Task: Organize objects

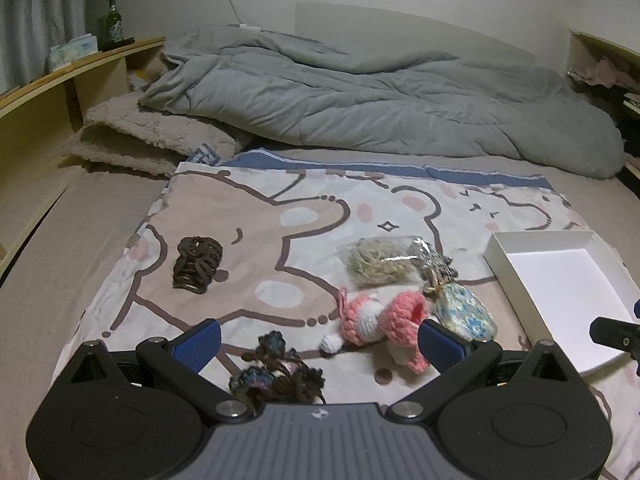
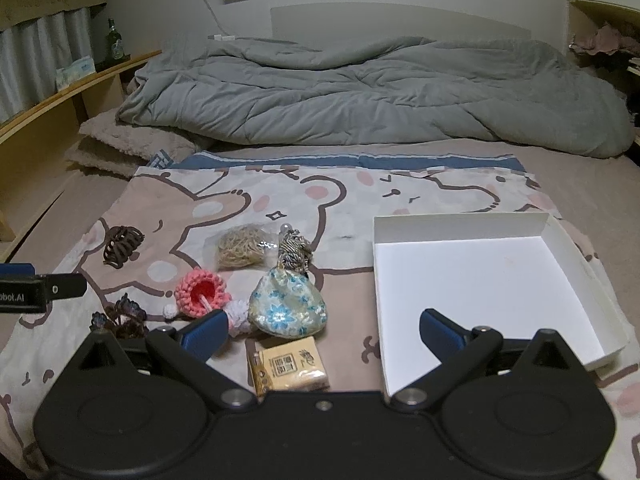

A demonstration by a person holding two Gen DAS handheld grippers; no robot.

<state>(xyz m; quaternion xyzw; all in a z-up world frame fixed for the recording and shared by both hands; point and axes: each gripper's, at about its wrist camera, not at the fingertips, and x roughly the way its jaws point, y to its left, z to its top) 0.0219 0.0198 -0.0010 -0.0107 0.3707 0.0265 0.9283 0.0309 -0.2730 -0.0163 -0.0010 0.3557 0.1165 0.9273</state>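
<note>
The left gripper (image 1: 318, 342) has its fingers spread wide and empty, above a dark yarn scrunchie (image 1: 276, 374). The right gripper (image 2: 320, 330) is likewise wide and empty, above a yellow tissue pack (image 2: 290, 366). Just left of the white box (image 2: 560, 344) lie the floral pouch (image 2: 288, 306), the pink crochet toy (image 2: 202, 290) and a bag of rubber bands (image 2: 240, 252); the brown hair claw (image 2: 122, 246) sits farthest left of the box.
</note>
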